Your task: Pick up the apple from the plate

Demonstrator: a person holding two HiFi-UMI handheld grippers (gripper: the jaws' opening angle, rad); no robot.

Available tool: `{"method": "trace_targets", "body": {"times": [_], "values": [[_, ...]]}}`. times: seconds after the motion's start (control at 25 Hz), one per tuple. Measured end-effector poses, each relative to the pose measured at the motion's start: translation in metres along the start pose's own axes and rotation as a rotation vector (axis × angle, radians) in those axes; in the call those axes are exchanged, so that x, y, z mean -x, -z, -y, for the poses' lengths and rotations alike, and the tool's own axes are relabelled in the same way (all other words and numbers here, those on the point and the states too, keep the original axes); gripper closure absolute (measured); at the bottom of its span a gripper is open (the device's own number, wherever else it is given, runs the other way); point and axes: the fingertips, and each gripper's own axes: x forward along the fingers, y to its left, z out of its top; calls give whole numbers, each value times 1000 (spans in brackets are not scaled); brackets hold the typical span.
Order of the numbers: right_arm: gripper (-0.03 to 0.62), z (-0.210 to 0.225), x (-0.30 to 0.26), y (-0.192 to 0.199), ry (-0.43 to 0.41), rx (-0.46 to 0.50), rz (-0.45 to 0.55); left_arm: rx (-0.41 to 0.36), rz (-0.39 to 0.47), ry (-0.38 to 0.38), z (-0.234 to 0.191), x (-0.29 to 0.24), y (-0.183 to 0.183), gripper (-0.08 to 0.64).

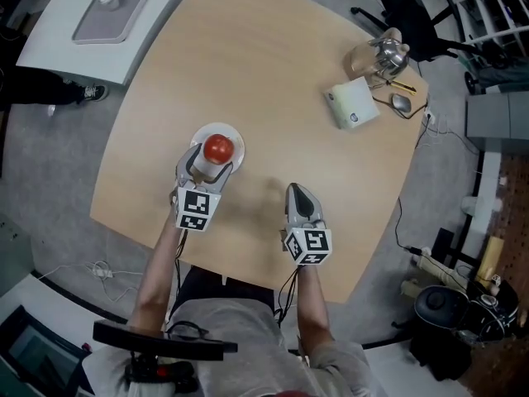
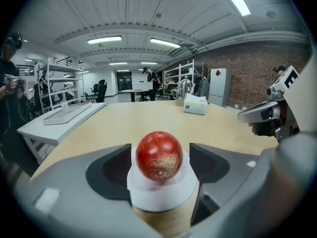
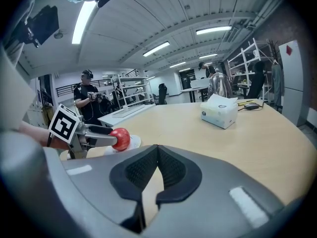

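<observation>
tabletop (image 1: 289,89) is mostly bare; the tissue box (image 1: 354,104) sits at the far right corner, so nothing crowds the approach

left gripper (image 1: 207,168) is over the near-left part, fingers (image 2: 110,168) wide apart, pads pressing on nothing

right gripper (image 1: 297,195) is well apart to the right, fingers (image 3: 171,167) together with nothing between them; we'd leave it parked

plate (image 2: 148,195) is small, white and round, and looks light. We judge it could skid or tip if a finger drags its rim, so we'd keep both pads above the rim

apple (image 2: 159,155) sits on the middle of the plate, between the left fingers, with a gap on each side. We'd hold the pads level with its widest part, centre so both land at once, close slowly, then lift straight up. We reckon an off-centre squeeze on something this round and smooth would roll it out

looks: red, glossy, near-spherical, with a pale tan speckled patch low on the side facing the left gripper; no stem visible from here
</observation>
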Motion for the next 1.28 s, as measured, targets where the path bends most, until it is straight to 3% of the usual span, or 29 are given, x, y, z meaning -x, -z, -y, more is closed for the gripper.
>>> {"method": "trace_targets", "body": {"times": [0.68, 1.28], "values": [[586, 19, -19, 13, -22, -51, -33, -17, -87, -25, -1, -26, 12, 155], [586, 27, -17, 17, -18, -65, -31, -46, -97, -39, 0, -26, 12, 158]]}}
